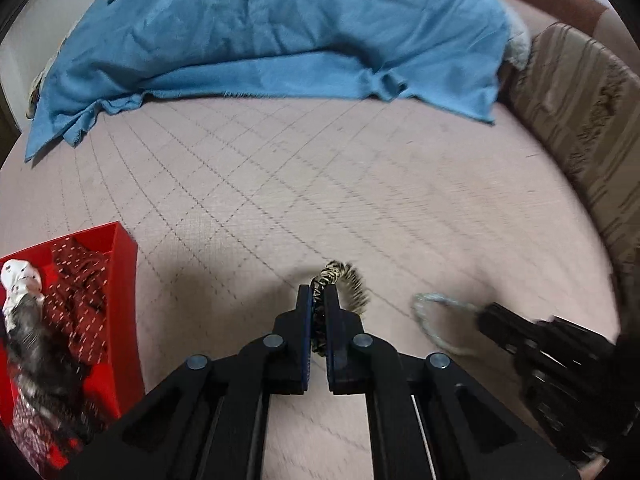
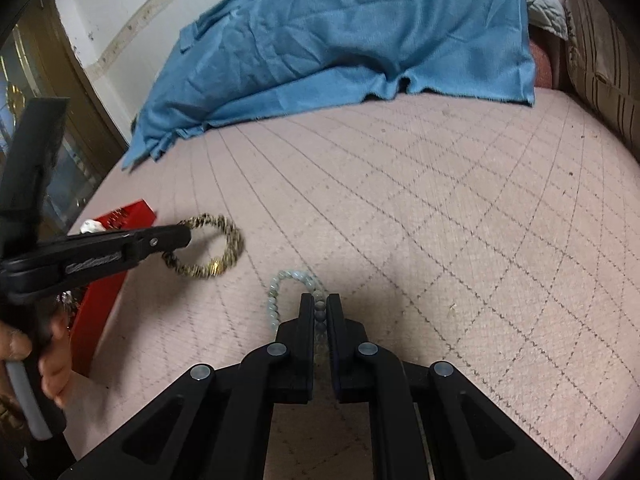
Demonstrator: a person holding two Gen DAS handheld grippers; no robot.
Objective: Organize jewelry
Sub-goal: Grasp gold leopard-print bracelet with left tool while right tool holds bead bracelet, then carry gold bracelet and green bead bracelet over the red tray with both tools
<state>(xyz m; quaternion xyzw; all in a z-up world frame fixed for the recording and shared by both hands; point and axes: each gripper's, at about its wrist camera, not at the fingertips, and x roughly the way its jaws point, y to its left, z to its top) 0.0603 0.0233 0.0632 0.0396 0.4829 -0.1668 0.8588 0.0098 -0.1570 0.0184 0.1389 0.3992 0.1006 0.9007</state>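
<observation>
My left gripper [image 1: 318, 294] is shut on a gold-and-black woven bracelet [image 1: 348, 284], held just above the pink quilted bed; the bracelet also shows in the right wrist view [image 2: 224, 250], hanging from the left gripper [image 2: 180, 236]. My right gripper [image 2: 320, 302] is shut on a pale green bead bracelet [image 2: 280, 290]. The right gripper [image 1: 486, 316] and its bead bracelet [image 1: 430, 316] appear blurred in the left wrist view. A red divided box [image 1: 124, 280] holding several jewelry items sits at the left, and in the right wrist view [image 2: 132, 216].
A blue cloth [image 1: 280, 32] lies bunched across the far side of the bed. A striped brown cushion [image 1: 580, 120] stands along the right. A gold-framed door [image 2: 52, 140] is at the left beyond the bed's edge.
</observation>
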